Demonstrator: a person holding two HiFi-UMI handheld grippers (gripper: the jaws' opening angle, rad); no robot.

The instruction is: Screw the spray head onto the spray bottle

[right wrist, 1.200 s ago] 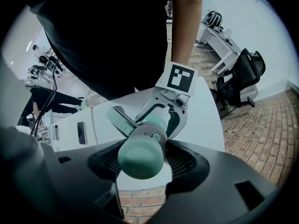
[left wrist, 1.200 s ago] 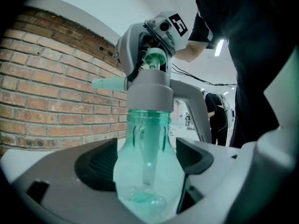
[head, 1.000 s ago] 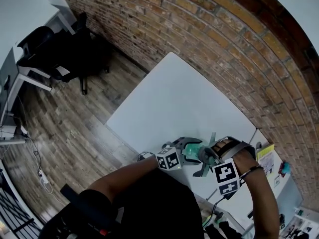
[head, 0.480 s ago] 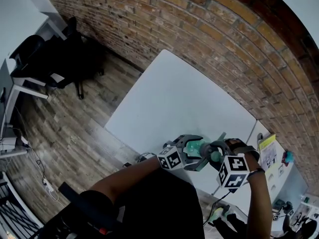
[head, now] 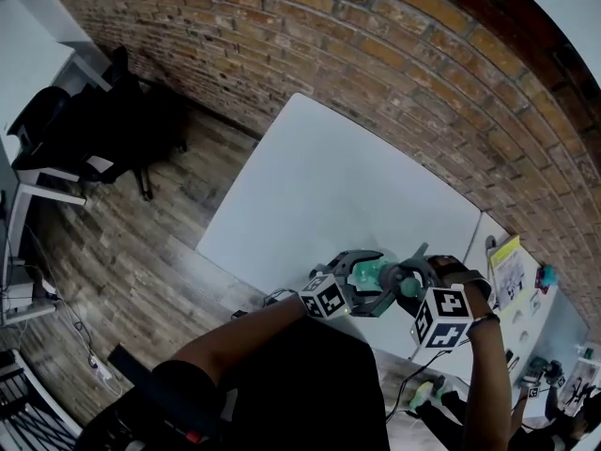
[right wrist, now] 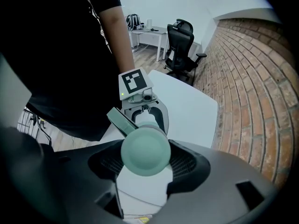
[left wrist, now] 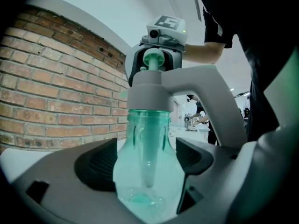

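A clear teal spray bottle (left wrist: 148, 139) stands upright between my left gripper's (left wrist: 147, 164) jaws, which are shut on its wide body. In the head view that gripper (head: 364, 280) holds the bottle (head: 373, 272) above the white table's near edge. The spray head sits on the bottle's neck, with a grey collar (left wrist: 148, 94) and a green pump top (left wrist: 153, 58). My right gripper (right wrist: 145, 160) points straight down over it, shut on the spray head (right wrist: 145, 149). The head's green trigger (right wrist: 122, 120) sticks out to the left. From the head camera the right gripper (head: 406, 285) sits right beside the left.
The white table (head: 329, 191) stretches away toward a brick wall (head: 423, 73). A black office chair (head: 89, 125) stands on the wood floor (head: 131, 242) at the left. A second white surface (head: 526, 322) with small items lies to the right. The person's black-clad body fills the lower frame.
My right gripper has rolled around the spray head, and its marker cube has swung round with it. The left gripper and the bottle have stayed where they were.
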